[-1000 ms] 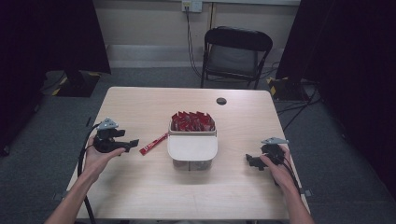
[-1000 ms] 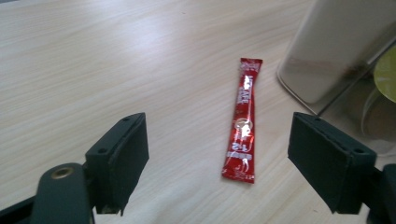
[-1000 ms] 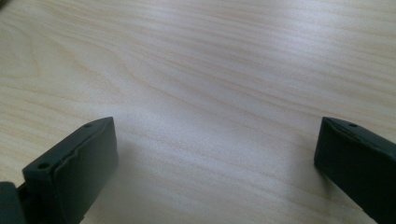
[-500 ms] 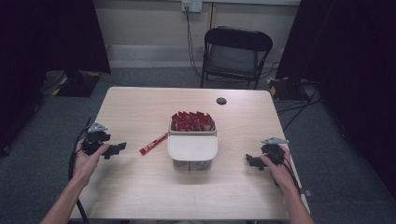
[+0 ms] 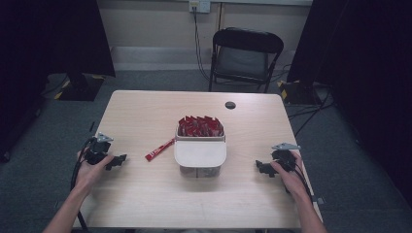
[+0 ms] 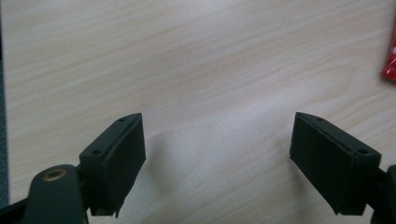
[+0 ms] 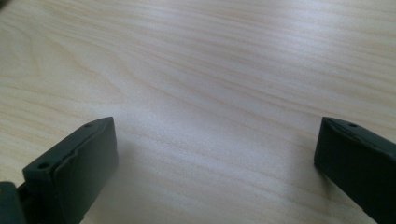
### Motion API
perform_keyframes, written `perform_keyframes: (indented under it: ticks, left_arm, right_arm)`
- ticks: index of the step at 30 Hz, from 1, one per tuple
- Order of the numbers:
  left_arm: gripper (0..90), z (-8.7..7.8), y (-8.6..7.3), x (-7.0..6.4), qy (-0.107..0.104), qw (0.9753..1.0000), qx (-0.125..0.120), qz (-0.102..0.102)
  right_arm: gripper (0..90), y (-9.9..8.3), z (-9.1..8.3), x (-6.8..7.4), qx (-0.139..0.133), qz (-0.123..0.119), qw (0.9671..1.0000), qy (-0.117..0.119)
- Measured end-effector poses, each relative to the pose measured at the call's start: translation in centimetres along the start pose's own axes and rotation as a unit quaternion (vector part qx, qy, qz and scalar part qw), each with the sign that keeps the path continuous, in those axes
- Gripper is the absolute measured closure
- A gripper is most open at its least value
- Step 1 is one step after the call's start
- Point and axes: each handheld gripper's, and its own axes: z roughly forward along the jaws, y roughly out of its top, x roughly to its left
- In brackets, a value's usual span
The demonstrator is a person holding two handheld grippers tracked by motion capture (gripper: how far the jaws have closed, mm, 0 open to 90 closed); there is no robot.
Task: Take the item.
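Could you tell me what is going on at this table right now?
A person sits at a wooden table with a gripper in each hand. The left gripper and the right gripper both rest near the table's sides, jaws open and empty. In the middle stands a white container packed with red sachets. One red sachet lies loose on the table, between the left gripper and the container, touched by neither gripper.

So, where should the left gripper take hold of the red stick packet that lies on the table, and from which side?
Probably at the middle of the red stick packet, coming from above. It lies flat and slanted on the table, left of the white container, so the open left gripper should turn its jaws across the narrow width.
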Motion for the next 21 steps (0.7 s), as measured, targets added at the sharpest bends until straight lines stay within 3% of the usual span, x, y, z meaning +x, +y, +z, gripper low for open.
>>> perform_keyframes:
  ticks: [3, 6, 9, 11, 19, 21]
  left_arm:
    - [16.3, 0.4, 0.0, -0.1, -0.021, 0.9997, -0.009, -0.005]
    - [15.5, 0.4, -0.1, -0.1, -0.02, 0.9997, -0.011, -0.009]
    - [9.6, 0.8, -1.0, -0.2, -0.01, 0.9985, -0.051, -0.021]
    - [6.9, 0.9, -1.2, -0.2, -0.01, 0.998, -0.06, -0.02]
    - [5.1, 0.9, -1.3, -0.2, -0.007, 0.9978, -0.062, -0.023]
    - [4.8, 0.9, -1.4, -0.3, -0.001, 0.9976, -0.061, -0.031]
  right_arm:
    - [0.0, 0.0, 0.0, 0.0, 0.0, 0.001, 1.0, 0.0]
    - [0.0, 0.0, 0.0, 0.0, 0.0, 0.001, 1.0, -0.001]
    - [0.0, 0.0, 0.0, 0.0, 0.0, 0.001, 1.0, -0.001]
    - [0.0, 0.0, 0.0, 0.0, 0.0, 0.001, 1.0, -0.001]
    - [0.0, 0.0, 0.0, 0.0, 0.0, 0.002, 1.0, -0.002]
    - [0.0, 0.0, 0.0, 0.0, 0.0, 0.002, 1.0, -0.002]
